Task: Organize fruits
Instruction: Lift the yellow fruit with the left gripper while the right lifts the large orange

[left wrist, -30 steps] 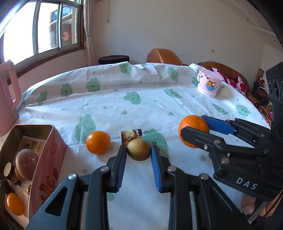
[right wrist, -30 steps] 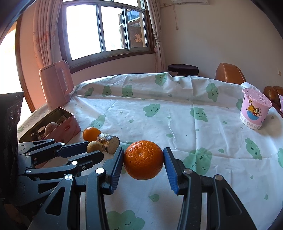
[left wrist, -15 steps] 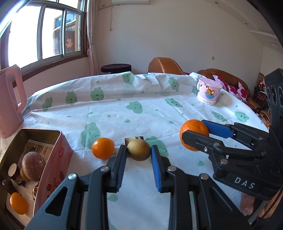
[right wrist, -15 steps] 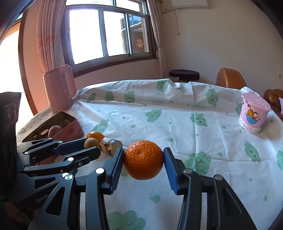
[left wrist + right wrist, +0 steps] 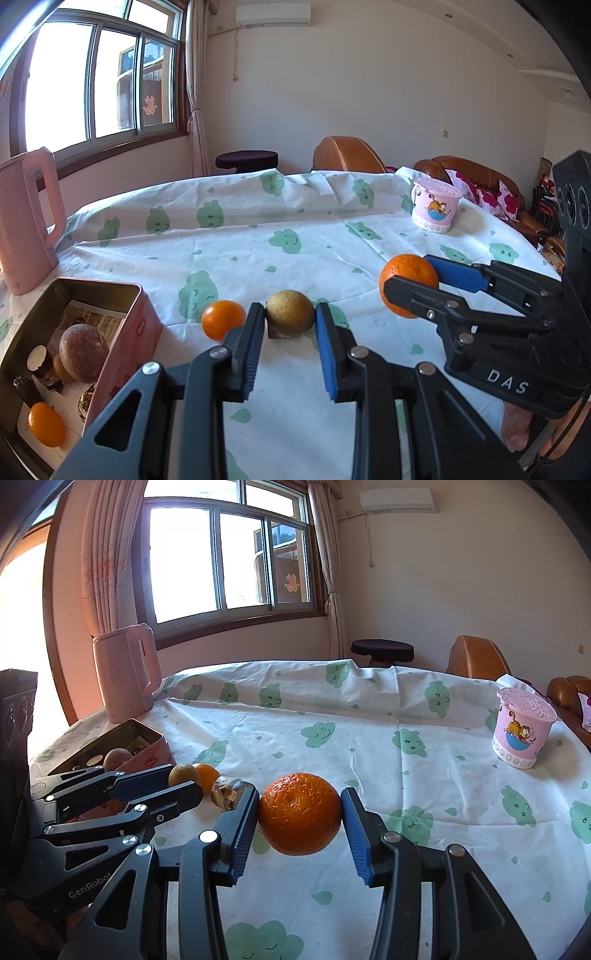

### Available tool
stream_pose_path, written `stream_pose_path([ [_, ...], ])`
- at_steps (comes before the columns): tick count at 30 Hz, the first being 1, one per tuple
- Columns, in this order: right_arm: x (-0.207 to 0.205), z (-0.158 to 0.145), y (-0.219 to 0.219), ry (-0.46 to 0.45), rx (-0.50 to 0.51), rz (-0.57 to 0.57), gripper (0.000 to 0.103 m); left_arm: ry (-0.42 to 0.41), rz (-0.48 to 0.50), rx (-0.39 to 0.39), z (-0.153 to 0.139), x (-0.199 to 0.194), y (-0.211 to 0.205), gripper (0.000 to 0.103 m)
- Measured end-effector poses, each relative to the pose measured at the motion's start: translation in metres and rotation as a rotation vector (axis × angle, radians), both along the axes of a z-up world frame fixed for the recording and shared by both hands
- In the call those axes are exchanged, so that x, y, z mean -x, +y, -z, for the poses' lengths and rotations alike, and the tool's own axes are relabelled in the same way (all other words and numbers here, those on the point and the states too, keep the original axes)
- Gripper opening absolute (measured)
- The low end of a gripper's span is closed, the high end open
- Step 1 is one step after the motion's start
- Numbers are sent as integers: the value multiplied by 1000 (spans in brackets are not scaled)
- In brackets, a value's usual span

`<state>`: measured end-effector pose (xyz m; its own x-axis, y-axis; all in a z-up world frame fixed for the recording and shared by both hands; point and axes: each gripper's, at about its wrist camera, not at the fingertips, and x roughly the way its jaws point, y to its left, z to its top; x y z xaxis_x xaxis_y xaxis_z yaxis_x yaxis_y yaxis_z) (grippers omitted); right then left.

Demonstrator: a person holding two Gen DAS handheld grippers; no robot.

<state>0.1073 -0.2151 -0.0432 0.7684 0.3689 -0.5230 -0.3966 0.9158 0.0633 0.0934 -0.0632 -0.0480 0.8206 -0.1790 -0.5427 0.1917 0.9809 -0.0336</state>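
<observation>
My left gripper (image 5: 290,321) is shut on a small yellow-brown fruit (image 5: 290,312) and holds it above the tablecloth. My right gripper (image 5: 300,812) is shut on a large orange (image 5: 300,813), also raised; it shows in the left wrist view (image 5: 408,275) too. A small orange (image 5: 223,319) lies on the cloth left of the yellow fruit. A pink tin box (image 5: 125,332) at the left holds a brown round fruit (image 5: 84,352), a small orange (image 5: 46,424) and dark snacks.
A wrapped snack roll (image 5: 226,796) lies on the cloth between the grippers. A pink kettle (image 5: 125,672) stands at the far left. A pink cartoon cup (image 5: 522,727) stands at the right. Chairs and a stool stand behind the table.
Both grippers have risen with their fruit off the table. The views now look more level across the room.
</observation>
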Motion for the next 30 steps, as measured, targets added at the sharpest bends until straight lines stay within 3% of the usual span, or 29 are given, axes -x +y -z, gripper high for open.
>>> stream_pose_path([
  [30,17,-9,-3,-102,-15,23,48,-107,-21,4,-10,18,2,30],
])
